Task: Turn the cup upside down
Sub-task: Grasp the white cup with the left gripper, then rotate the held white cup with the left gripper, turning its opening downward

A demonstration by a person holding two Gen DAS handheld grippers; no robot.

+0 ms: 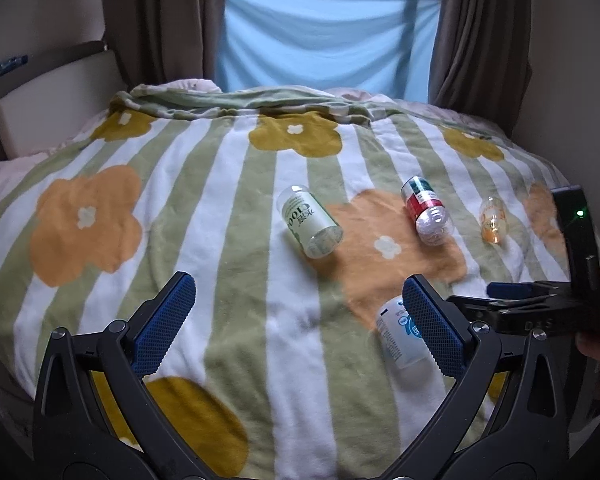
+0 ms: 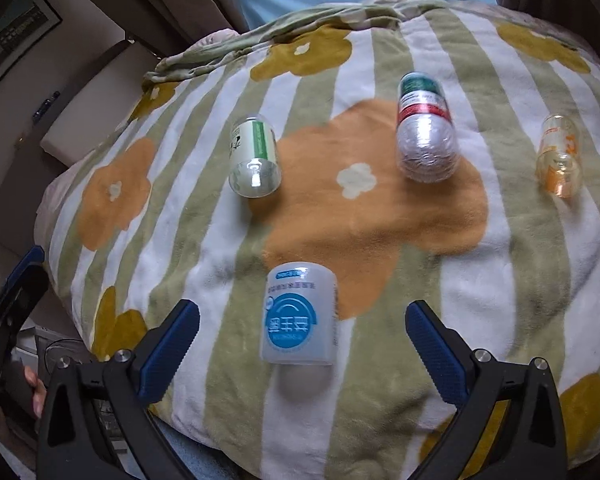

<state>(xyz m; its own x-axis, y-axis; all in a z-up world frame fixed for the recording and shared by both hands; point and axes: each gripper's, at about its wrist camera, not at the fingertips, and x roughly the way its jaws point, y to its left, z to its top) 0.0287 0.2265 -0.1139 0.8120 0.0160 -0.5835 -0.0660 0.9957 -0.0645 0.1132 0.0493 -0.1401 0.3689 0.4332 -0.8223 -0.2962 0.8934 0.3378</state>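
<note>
Several plastic cups cut from bottles rest on a striped flower blanket. A white cup with a blue round label stands between and just beyond my right gripper's open blue pads; its label text reads inverted. In the left wrist view this cup is partly hidden behind the right pad of my open, empty left gripper. A green-labelled cup, a red-and-green-labelled cup and a small orange cup sit farther back, tilted toward me.
The blanket covers a bed with a rumpled fold at its far edge. Brown curtains and a blue sheet hang behind. A cream headboard cushion is at left. The right gripper's body shows at the left view's right edge.
</note>
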